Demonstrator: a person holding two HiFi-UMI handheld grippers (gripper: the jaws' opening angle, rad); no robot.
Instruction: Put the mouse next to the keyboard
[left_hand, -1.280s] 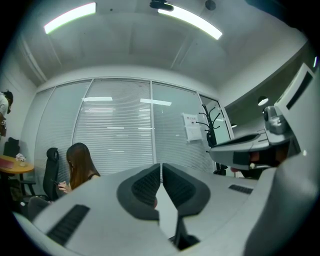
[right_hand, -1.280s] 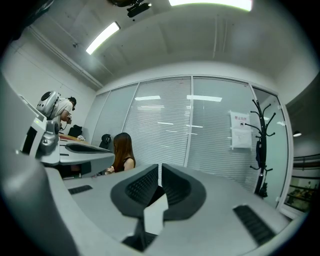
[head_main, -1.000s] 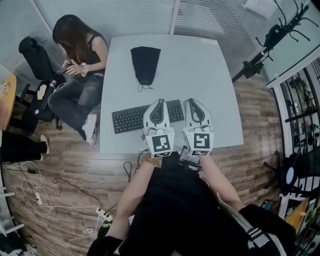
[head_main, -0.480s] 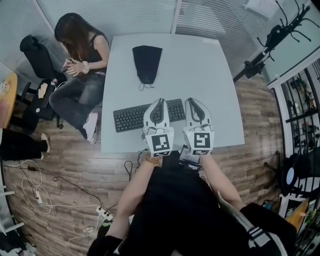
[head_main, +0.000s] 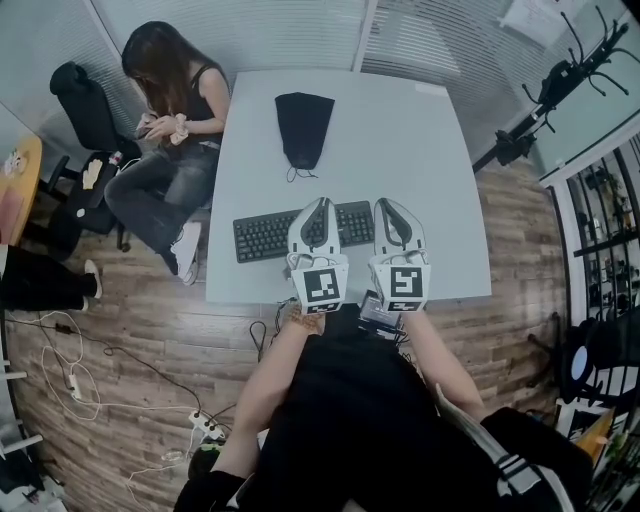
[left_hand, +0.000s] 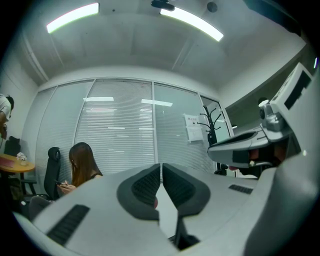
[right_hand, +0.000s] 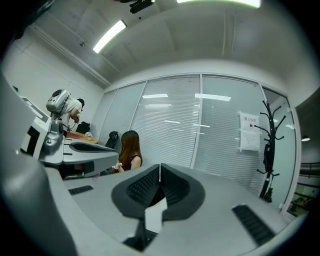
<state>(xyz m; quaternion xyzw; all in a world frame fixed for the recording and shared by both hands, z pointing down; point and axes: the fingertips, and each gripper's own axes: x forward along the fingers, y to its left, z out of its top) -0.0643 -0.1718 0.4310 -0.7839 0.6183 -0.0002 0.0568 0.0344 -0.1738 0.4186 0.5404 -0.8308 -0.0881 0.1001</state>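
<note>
Two grippers are held level, side by side, over the near edge of a white table (head_main: 400, 130). The left gripper (head_main: 321, 201) and the right gripper (head_main: 385, 201) are each seen with jaws pressed together and nothing clamped between them. A black keyboard (head_main: 262, 236) is laid beneath the left gripper's tips and out to their left. The mouse cannot be made out in any view. Well ahead of the left gripper, a black pouch (head_main: 303, 125) is laid on the tabletop. Farther left, a person (head_main: 175, 110) is seated beside the table, and cables (head_main: 70, 385) are strewn over the wood floor (head_main: 150, 320). Ahead, the room is closed off by blinds (right_hand: 175, 125), with a coat rack (right_hand: 267, 150) stood at the right.
</note>
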